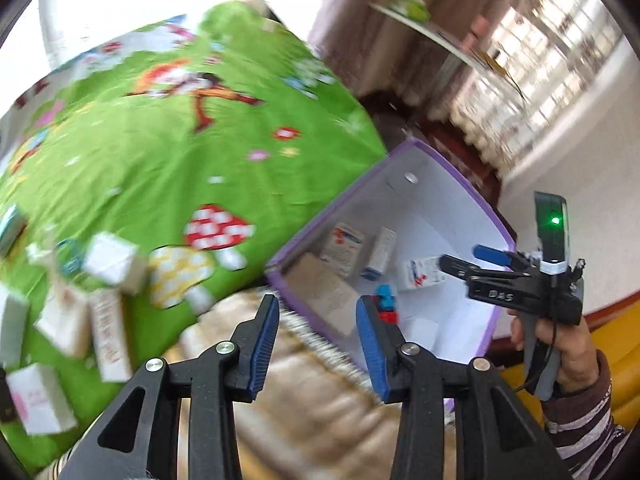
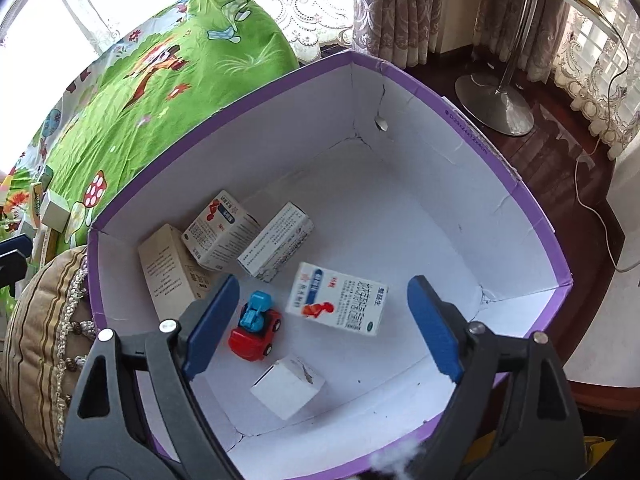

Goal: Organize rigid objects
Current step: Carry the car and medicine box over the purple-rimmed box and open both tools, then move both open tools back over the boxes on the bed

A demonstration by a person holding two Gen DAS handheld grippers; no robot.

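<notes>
A green bedspread [image 1: 168, 128] printed with mushrooms and flowers covers the bed and fills most of the left wrist view, which is blurred. Beside the bed stands a purple-edged box [image 2: 532, 216] with white inner walls, open at the top. A striped tan cushion [image 2: 44, 320] lies against the box's near left wall.

On the box floor lie several small cartons: a tan carton [image 2: 168, 268] against the left wall, a white carton with red print [image 2: 218, 236] touching it, a grey-white carton [image 2: 276, 244] just beside that, a blue and white medicine carton [image 2: 340, 300] near the middle, and a plain white carton [image 2: 288, 386] nearest the camera. A red and blue toy car [image 2: 256, 326] sits between the tan carton and the medicine carton.

More white cartons [image 1: 72, 304] lie scattered on the bedspread, well apart from the box.

The right gripper [image 2: 320, 324] hangs over the box, jaws spread wide, nothing between them. A hand [image 1: 568, 344] in a striped sleeve holds it. The left gripper [image 1: 318, 344] is over the cushion at the box's edge, jaws partly apart and empty.
</notes>
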